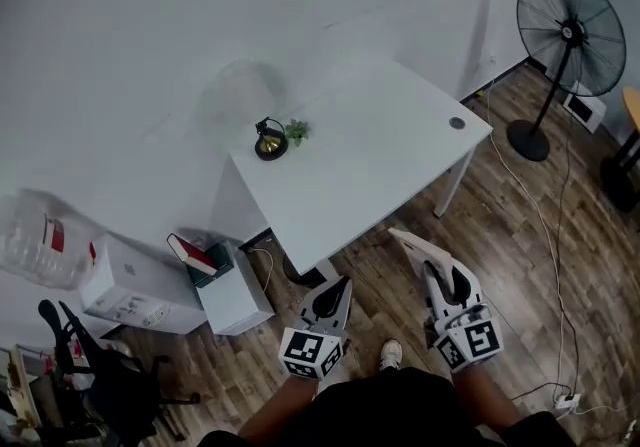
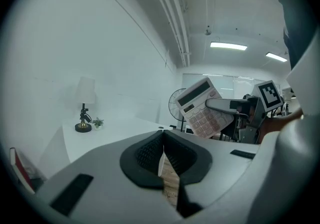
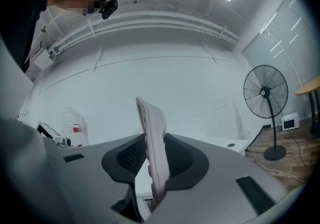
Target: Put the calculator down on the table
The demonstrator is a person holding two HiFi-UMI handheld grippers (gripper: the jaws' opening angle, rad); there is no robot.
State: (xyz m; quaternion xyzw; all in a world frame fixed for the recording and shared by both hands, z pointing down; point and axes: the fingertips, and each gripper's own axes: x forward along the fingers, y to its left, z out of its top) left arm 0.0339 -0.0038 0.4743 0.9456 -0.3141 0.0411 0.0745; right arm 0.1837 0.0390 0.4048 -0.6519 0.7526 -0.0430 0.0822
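Left gripper (image 1: 343,285): low in the head view, close to the lens; jaws drawn together, nothing between them.
Right gripper (image 1: 440,280): jaws part-way apart, clamped on one end of the calculator.
Calculator (image 1: 420,250): held in the air on edge, seemingly over the wood floor, near the table's front edge.
Table (image 1: 370,155): white; small lamp (image 1: 270,140) and plant (image 1: 296,130) near a far corner.
Handling: probably light, stiff plastic with a smooth shell that may slip; best pinched across the thin body, off the keys.
Left gripper view only: calculator's (image 2: 202,107) keys and display.
Right gripper view only: calculator (image 3: 152,133) edge-on between the pads.
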